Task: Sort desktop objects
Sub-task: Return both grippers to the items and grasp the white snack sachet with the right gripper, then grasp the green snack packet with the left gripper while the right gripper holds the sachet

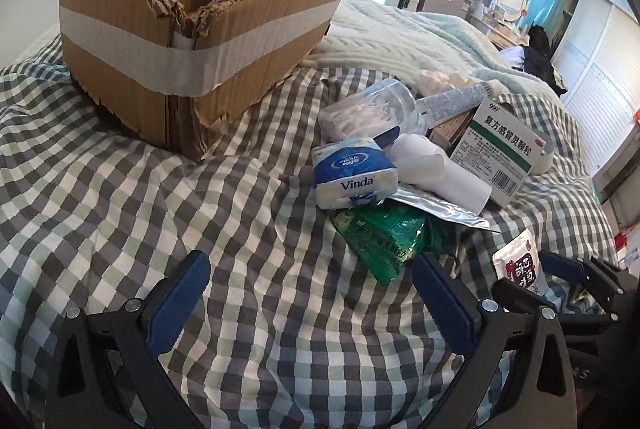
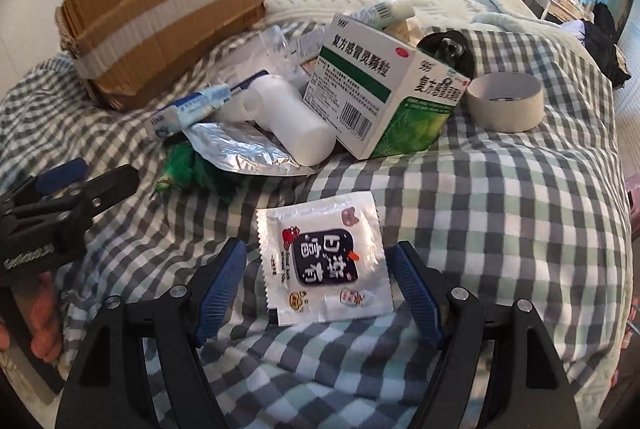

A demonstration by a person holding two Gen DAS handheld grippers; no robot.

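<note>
The white sachet, judged light, limp and slippery, is framed by the wide-open, empty right tongs and best pinched across its crimped edges; the left tongs are likewise spread empty.

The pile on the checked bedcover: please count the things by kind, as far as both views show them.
Cardboard containers: 2 (brown open cardboard box, green-and-white medicine carton)
Flat sachets and pouches: 3 (white printed sachet, silver foil pouch, green crinkled packet)
Tissue packs: 1 (blue-and-white Vinda pack)
Tape rolls: 1 (beige roll)
White plastic bottles: 1
Total: 8; others partly hidden.
</note>
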